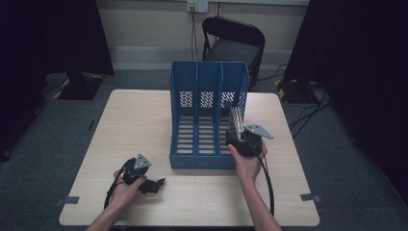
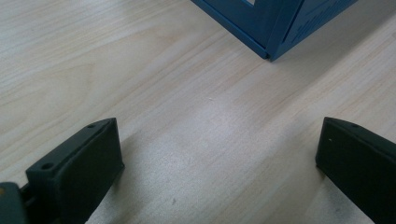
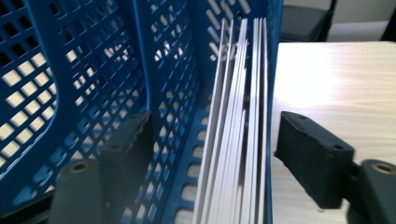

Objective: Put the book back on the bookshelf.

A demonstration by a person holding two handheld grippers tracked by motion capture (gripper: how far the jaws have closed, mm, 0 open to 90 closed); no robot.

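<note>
At the left of the high view, the left gripper (image 1: pixel 153 184) lies low over the wooden table (image 1: pixel 144 125), held in the person's left hand (image 1: pixel 126 190) near the front edge. Its jaws stand spread wide with nothing between them. In the left gripper view they frame bare wood, and a lower corner of the blue file rack (image 2: pixel 271 28) sits farther off, well apart from them.

The blue file rack (image 1: pixel 208 115) stands upright in the middle of the table, its three slots open toward the person. The left and middle slots show only their slatted floors.

In the right-hand slot stands a sheaf of white sheets (image 1: pixel 235 118), on edge and leaning against the rack's right wall. The right gripper view shows the white sheets (image 3: pixel 236 140) as a tight row of thin pale edges just inside that wall.

The right gripper (image 1: pixel 235 139), in the right hand (image 1: pixel 248 163), is at the front of that slot. Its jaws stand spread to either side of the sheets and the rack's right wall, with clear gaps on both sides, so the pads (image 3: pixel 128 149) press on nothing. One jaw is inside the rack, the other outside over the table.
</note>
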